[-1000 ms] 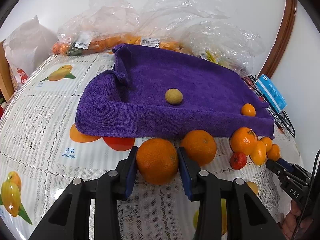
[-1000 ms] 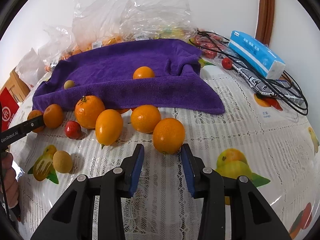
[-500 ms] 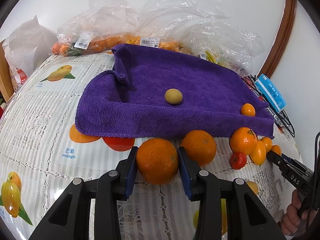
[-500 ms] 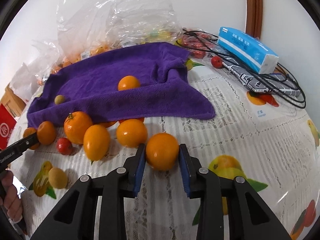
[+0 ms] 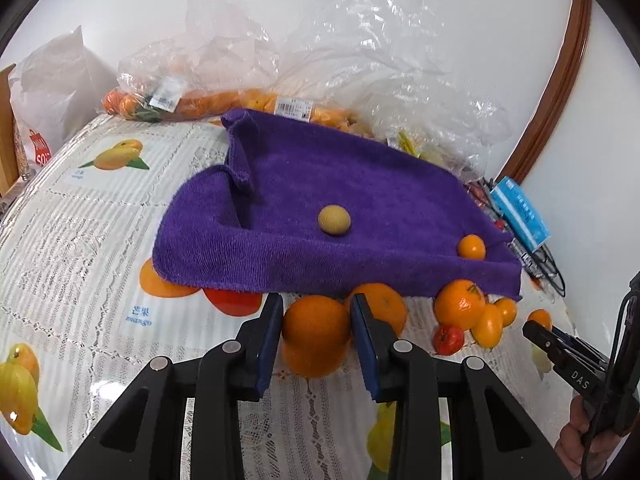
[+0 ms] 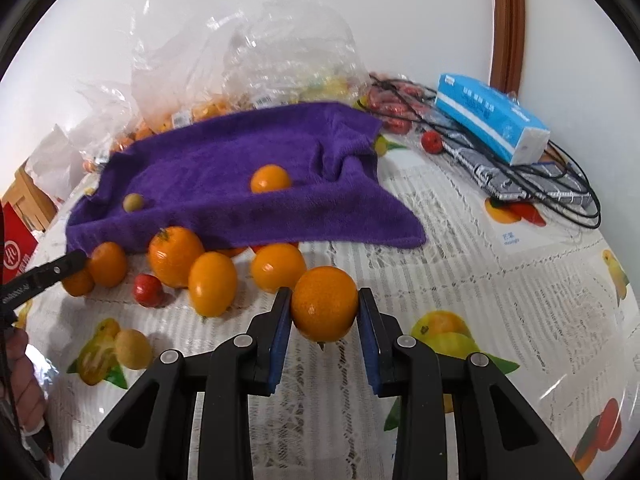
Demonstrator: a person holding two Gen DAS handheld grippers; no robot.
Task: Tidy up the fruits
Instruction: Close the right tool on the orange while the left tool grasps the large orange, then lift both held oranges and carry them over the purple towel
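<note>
Left wrist view: the left gripper (image 5: 316, 336) sits at bottom centre with its blue pads on both sides of an orange (image 5: 316, 336). Its jaws are closing, and the pads already press the fruit's flanks. The orange sits low in the middle of the frame, just in front of the towel's near edge, and whether it rests on the cloth below cannot be told. A second orange (image 5: 384, 308) lies just behind the right finger. The purple towel (image 5: 320, 184) fills the centre of the frame, with a small tan fruit (image 5: 334, 220) on it and a small orange one (image 5: 472, 247) at its right. To the lower right a cluster lies by the towel's edge: a stemmed orange (image 5: 460, 304), a red fruit (image 5: 449, 340) and smaller orange ones. The right gripper (image 5: 538, 330) pokes in at the right edge. Clear bags (image 5: 240, 76) line the wall at the top.

Right wrist view: the right gripper (image 6: 324, 306) is clenched on a smooth orange fruit (image 6: 324, 304) at lower centre, which seems raised off the tablecloth (image 6: 460, 264). Left of it lie more orange fruits, a red one (image 6: 148, 290) and a tan one (image 6: 133, 349). The towel (image 6: 208, 172) spans the centre left. A blue box (image 6: 490, 116) sits on black cables (image 6: 576, 188) at upper right. The left gripper (image 6: 60, 266) enters at the left edge, its jaws hidden here.
</note>
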